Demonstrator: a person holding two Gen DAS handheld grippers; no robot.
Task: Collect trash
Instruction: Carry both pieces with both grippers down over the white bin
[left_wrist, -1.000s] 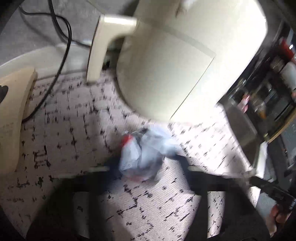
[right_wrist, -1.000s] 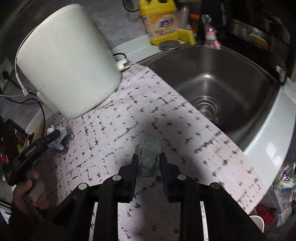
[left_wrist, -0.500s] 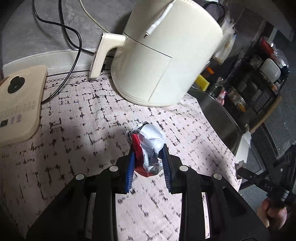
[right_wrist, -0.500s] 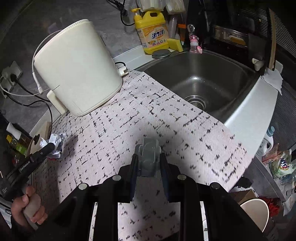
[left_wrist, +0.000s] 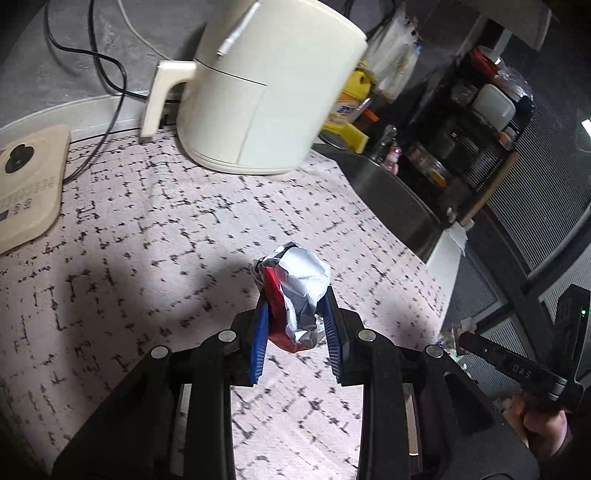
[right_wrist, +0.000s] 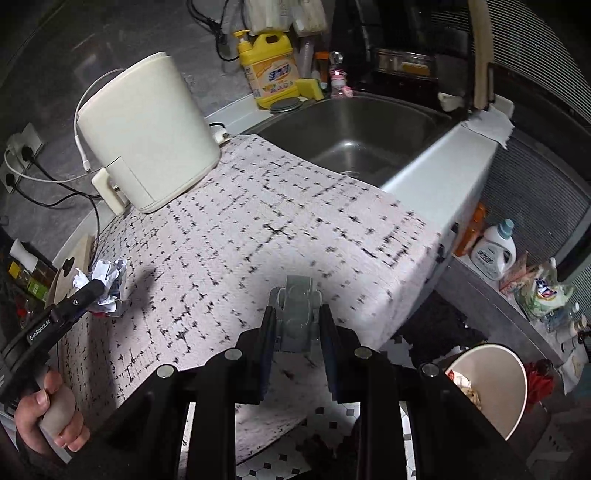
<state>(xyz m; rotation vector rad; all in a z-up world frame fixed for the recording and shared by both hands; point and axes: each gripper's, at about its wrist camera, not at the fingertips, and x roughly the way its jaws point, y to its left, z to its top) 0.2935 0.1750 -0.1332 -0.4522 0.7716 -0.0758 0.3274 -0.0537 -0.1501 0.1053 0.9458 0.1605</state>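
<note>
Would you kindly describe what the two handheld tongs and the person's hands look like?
Both tongs are matte black with silver rivets and ridged blue finger pads. The left tongs carry white "GenRobot.AI" lettering on the side, and their grip is pale grey. The right tongs show white lettering too small to read and a green light. The left hand is bare; no sleeve shows.

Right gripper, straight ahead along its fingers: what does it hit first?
The right gripper, shut on a grey piece, points over the patterned mat. Past that, probably the sink. Depth is unclear in the fisheye.
</note>
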